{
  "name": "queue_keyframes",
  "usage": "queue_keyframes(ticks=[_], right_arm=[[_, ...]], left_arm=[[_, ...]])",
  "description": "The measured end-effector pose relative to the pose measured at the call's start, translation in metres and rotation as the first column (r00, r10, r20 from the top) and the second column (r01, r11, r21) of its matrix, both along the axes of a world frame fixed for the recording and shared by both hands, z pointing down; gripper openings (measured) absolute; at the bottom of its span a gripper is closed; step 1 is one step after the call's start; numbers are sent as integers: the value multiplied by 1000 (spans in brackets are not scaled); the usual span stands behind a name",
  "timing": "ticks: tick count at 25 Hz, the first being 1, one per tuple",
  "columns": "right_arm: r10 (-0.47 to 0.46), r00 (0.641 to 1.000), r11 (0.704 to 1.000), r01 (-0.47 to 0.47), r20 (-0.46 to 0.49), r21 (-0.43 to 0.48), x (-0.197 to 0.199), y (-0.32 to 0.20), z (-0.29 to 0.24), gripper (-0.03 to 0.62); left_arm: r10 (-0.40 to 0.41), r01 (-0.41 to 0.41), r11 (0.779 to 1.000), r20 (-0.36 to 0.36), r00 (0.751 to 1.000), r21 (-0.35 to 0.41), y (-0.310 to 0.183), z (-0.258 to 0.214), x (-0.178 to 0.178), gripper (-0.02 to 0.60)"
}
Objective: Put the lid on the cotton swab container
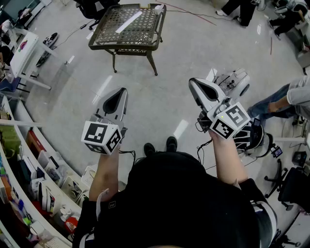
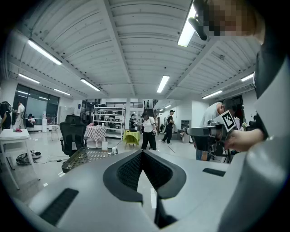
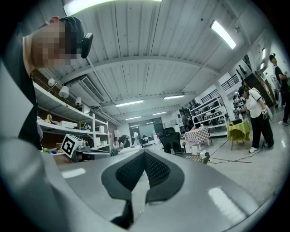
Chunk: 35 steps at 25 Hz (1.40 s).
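Note:
Both grippers are held up in the air, well short of the dark metal lattice table (image 1: 145, 34). My left gripper (image 1: 122, 91) is shut with nothing in it, its pads meeting at the tip (image 2: 142, 152). The right gripper (image 1: 192, 82) is also shut and empty (image 3: 144, 153). A white strip (image 1: 129, 21) and a small white object (image 1: 159, 8) lie on the table top. In the left gripper view two small white items (image 2: 105, 146) stand on that table (image 2: 84, 157). They are too small to tell container from lid.
Shelves with clutter (image 1: 34, 164) run along the left. A white wheeled machine (image 1: 235, 82) and a seated person's legs (image 1: 276, 101) are at the right. A black office chair (image 2: 72, 136) stands behind the table, and people (image 2: 148, 131) stand further off. Grey floor lies between me and the table.

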State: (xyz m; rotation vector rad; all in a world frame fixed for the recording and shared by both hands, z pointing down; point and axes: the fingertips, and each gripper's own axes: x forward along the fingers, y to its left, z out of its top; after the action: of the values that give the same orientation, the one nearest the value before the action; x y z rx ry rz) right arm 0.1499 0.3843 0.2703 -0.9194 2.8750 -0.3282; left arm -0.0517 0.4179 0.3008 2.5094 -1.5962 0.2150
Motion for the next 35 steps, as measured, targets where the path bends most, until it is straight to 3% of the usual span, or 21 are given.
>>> queue_keyframes(ticks=[12,19,28,35], right_arm=[[24,1000,1000,-24,17,-16,-12,5,6,6],[-62,997,998,61,49,17,-6,21,-8,9],[-89,991,995,93,99,-36,41,17,14,11],[-112,986,989,123,123,-82,53,10,31,11]], left_arm=[[3,-3,1000,-5,1000,-6,-1,6,-20,5],[15,-15,1000,-5,1000,13,-6,-3,3,5],[17,-17,1000,0,1000,17,-18,-8,52,5],[27,-27,1000,2,1000,-9,-32,-1,75,5]])
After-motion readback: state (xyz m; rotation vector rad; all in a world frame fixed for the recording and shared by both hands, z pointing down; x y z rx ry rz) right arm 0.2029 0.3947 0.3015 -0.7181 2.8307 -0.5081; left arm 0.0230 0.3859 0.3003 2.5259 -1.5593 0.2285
